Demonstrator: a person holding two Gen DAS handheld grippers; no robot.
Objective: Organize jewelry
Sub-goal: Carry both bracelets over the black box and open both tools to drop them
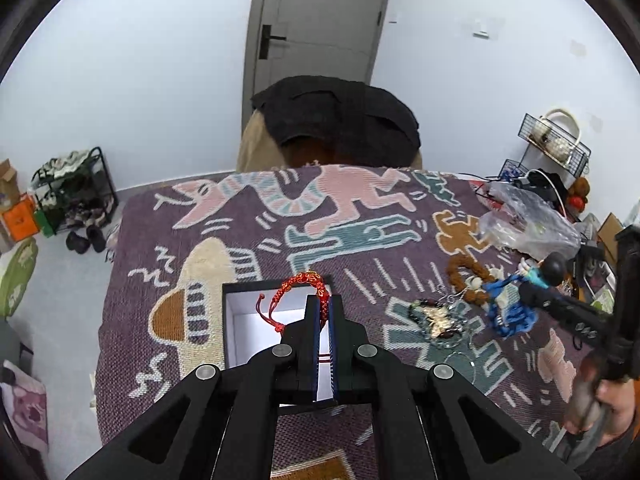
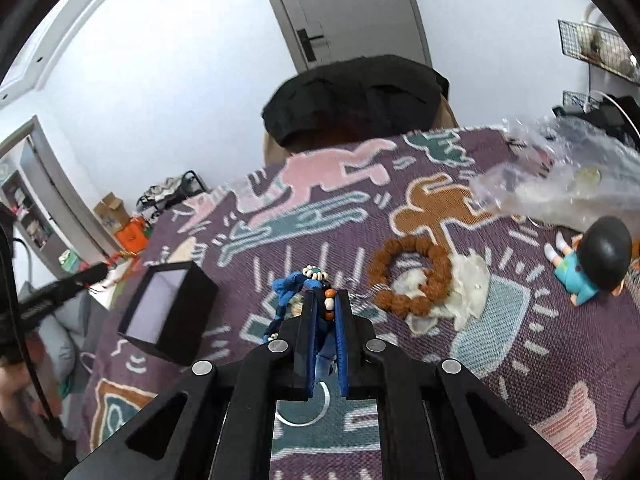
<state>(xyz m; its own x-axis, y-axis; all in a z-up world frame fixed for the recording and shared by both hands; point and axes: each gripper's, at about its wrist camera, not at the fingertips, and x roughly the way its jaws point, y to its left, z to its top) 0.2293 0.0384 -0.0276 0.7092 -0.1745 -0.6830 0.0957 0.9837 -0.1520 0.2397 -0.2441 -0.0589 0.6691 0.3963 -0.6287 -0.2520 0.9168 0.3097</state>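
My left gripper is shut on a red braided bracelet, which hangs over the open black box with its white inside. In the right wrist view my right gripper is shut on a blue cord bracelet with white and orange beads, lifted above the patterned cloth. The black box lies to its left there. In the left wrist view the right gripper shows at the right with the blue bracelet hanging below it.
A brown bead bracelet lies on a white crumpled wrap. A small doll and a clear plastic bag lie at the right. More beaded jewelry sits on the purple patterned cloth. A draped chair stands behind.
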